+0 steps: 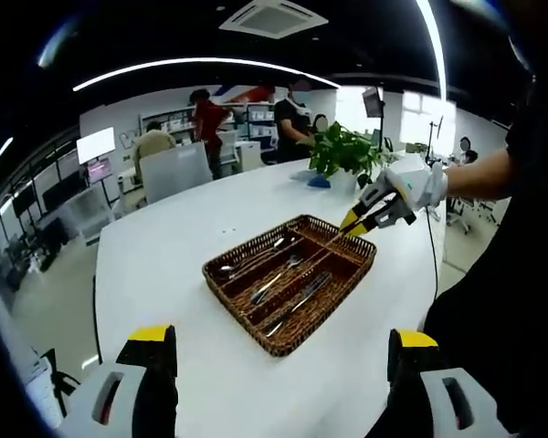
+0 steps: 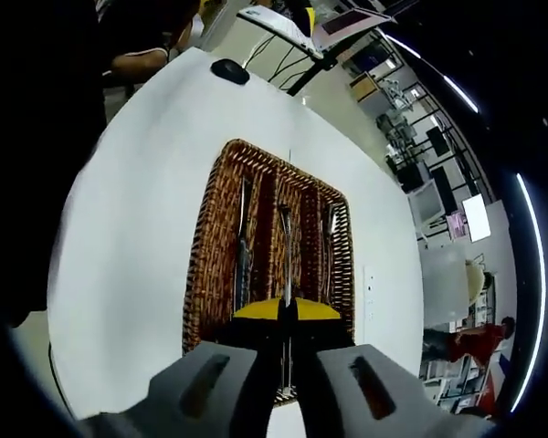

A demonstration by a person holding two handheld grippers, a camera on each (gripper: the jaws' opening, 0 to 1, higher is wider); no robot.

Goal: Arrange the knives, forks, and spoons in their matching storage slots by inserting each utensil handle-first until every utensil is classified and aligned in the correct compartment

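right gripper (image 2: 286, 310) closed on a fork (image 2: 284, 239), above the wicker tray (image 2: 204, 245) middle slot

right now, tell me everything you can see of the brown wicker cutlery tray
The brown woven wicker cutlery tray is rectangular, with low walls and woven dividers forming long lengthwise compartments. It sits flat on the white table. Silver utensils lie lengthwise in the slots. The right gripper, jaws closed on a thin utensil, hovers at one short end.

Grey claws (image 2: 286, 315) (yellow-tipped), white glove (image 1: 426, 185), dark clothing.
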